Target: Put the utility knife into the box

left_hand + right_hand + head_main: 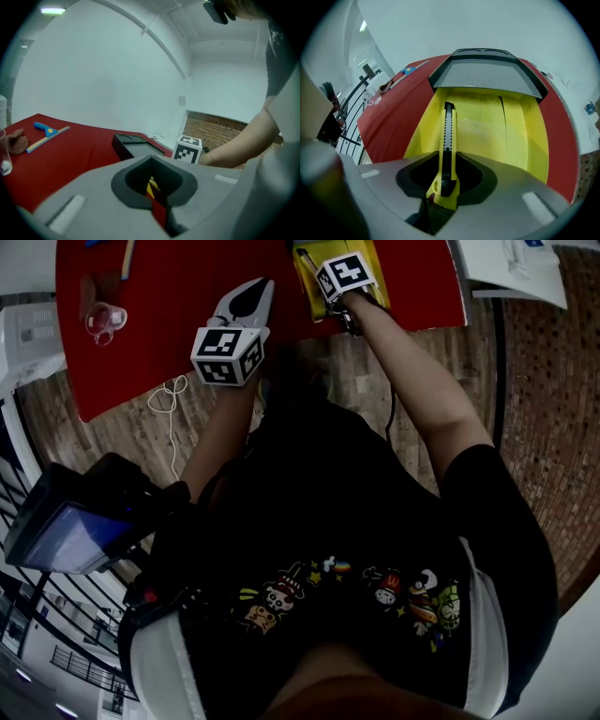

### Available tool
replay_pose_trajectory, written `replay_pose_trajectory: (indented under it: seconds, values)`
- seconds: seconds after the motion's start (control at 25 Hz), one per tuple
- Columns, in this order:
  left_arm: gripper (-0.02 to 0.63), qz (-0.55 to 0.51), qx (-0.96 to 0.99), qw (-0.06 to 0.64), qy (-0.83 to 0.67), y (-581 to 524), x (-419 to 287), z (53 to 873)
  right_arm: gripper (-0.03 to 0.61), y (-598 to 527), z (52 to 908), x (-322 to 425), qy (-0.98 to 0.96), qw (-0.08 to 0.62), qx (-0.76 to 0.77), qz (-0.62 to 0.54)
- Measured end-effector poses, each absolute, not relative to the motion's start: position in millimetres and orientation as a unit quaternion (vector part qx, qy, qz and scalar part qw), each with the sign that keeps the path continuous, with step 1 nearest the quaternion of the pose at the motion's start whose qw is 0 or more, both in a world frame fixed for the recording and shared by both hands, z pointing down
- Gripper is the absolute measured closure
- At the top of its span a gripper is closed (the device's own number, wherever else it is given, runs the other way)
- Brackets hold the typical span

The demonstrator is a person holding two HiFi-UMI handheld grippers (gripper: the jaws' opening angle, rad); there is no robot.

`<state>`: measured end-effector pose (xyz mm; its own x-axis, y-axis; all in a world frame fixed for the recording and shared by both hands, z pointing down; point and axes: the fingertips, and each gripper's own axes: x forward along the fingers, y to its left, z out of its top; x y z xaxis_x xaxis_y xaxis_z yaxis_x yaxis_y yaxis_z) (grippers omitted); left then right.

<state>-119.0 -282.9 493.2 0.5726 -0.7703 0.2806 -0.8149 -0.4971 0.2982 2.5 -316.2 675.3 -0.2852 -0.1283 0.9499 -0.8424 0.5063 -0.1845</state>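
The utility knife (448, 136), yellow with a black slider strip, is clamped in my right gripper (449, 157). Its front end reaches over the yellow inside of the open box (501, 126), whose black lid (485, 75) stands up at the far side. In the head view the right gripper (323, 261) is over the box (314, 292) at the red table's far edge. My left gripper (250, 298) hovers over the red cloth to the left of the box, jaws together and holding nothing. From the left gripper (152, 161) the box (133, 145) shows as a dark shape.
A clear cup (103, 322) and a brown lump (16, 140) sit at the left of the red table (169, 296). A blue-handled tool (47, 131) lies further back. A white cable (169, 395) hangs off the near edge. White papers (516, 268) lie at the right.
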Motion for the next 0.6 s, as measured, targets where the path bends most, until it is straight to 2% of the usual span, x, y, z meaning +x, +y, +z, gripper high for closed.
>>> replay_pose_trajectory:
  seconds: [0.32, 0.6]
  values:
    - [0.612, 0.059, 0.862, 0.209, -0.457, -281, -118, 498, 0.436, -314, 674, 3, -0.717, 0.506, 0.338, 0.339]
    - [0.612, 0.07, 0.863, 0.211, -0.454, -281, -118, 504, 0.423, -315, 677, 1, -0.732, 0.484, 0.345, 0.334]
